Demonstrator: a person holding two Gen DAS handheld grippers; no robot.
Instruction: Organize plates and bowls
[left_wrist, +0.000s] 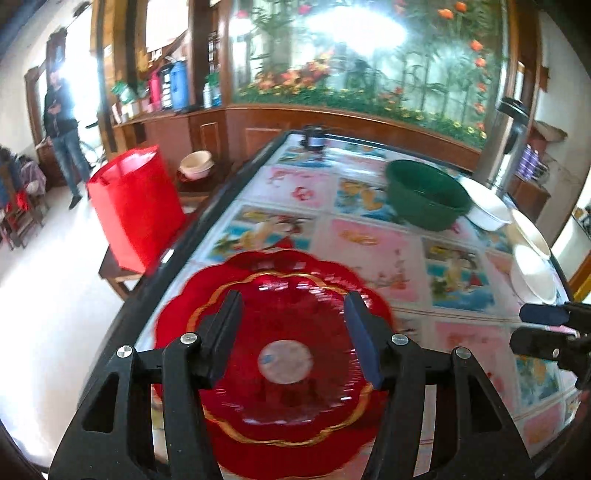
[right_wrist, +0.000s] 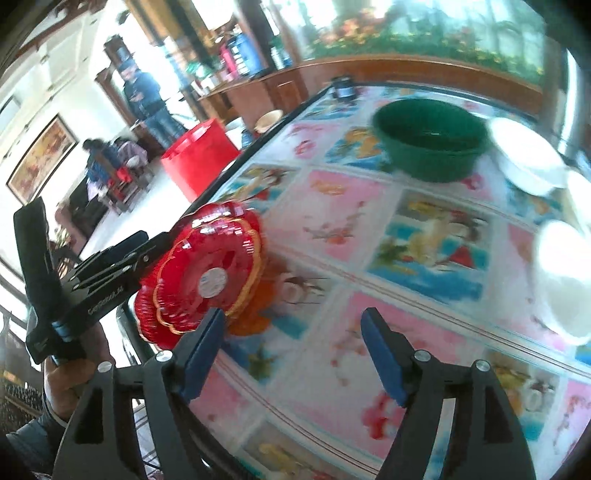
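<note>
A red scalloped plate (left_wrist: 280, 354) with a gold line and a round white sticker fills the near part of the left wrist view. My left gripper (left_wrist: 291, 332) stands open just over it, one finger on each side of its middle. In the right wrist view the same plate (right_wrist: 203, 280) appears tilted up at the table's left edge, with the left gripper's fingers (right_wrist: 147, 254) at its left rim; whether they touch it I cannot tell. My right gripper (right_wrist: 293, 354) is open and empty over the patterned tablecloth (right_wrist: 369, 236). A green bowl (left_wrist: 424, 195) sits at the far right, also in the right wrist view (right_wrist: 428, 140).
White bowls (left_wrist: 487, 210) (left_wrist: 532, 273) line the table's right edge, also seen in the right wrist view (right_wrist: 528, 162) (right_wrist: 565, 277). A red bag (left_wrist: 136, 206) stands on a bench left of the table. A small dark jar (left_wrist: 314, 140) is at the far end. People stand far left.
</note>
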